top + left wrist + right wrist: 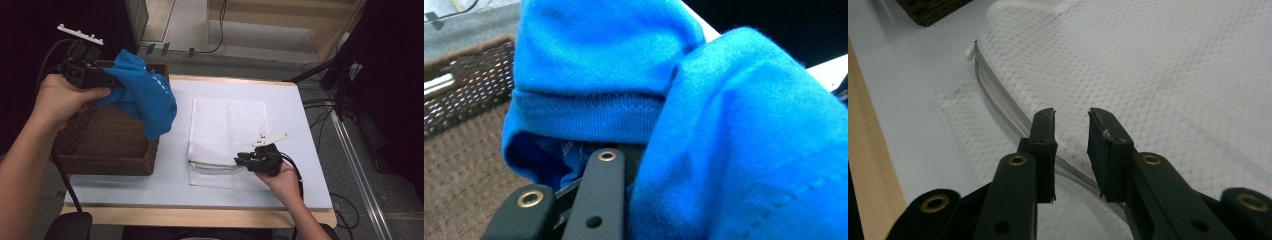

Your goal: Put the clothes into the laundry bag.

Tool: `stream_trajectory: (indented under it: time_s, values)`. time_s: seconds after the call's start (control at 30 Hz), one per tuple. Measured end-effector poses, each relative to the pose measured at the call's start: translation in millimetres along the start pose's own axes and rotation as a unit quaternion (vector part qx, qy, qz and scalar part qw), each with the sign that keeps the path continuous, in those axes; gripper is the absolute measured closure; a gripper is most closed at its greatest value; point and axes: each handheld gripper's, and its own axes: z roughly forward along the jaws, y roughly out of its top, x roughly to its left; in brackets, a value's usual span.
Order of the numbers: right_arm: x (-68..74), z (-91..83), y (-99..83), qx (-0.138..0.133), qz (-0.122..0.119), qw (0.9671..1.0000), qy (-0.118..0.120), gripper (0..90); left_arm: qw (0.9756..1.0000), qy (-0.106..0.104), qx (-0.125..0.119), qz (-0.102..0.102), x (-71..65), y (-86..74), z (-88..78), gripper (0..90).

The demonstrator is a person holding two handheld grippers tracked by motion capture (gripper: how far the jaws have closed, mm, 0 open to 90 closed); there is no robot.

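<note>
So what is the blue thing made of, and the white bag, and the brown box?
Blue cloth: soft knit fabric, probably cotton; fine ribs and a stitched hem show. White bag: thin mesh netting, likely synthetic, with a zipper edge. Brown basket: woven, wicker-like; its weave shows.

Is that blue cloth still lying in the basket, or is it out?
Out: the blue cloth hangs bunched from the left gripper, lifted above the basket.

Bare forearms without sleeves, black two-jaw left tongs [102, 80] with white toothed top plate, black right tongs [243, 160] with white three-cornered plate, brass-ringed jaw rivets, flat black pads [1105, 150], trailing black cables
</note>
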Motion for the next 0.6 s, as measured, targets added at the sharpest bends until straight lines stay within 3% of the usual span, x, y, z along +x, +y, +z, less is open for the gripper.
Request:
stream_trajectory:
  time_s: [0.37, 0.6]
  values:
    - [-3.0, 0.7, -1.3, 0.003, 0.008, 0.9999, 0.008, 69.5, 0.9985, -0.036, 0.003, 0.041, -35.4, 15.0, 24.8, 75.2]
    - [-3.2, -0.6, -1.2, -0.004, 0.007, 0.9999, 0.008, 69.8, 0.9951, -0.068, 0.0, 0.072, -64.3, 23.8, 40.1, 75.2]
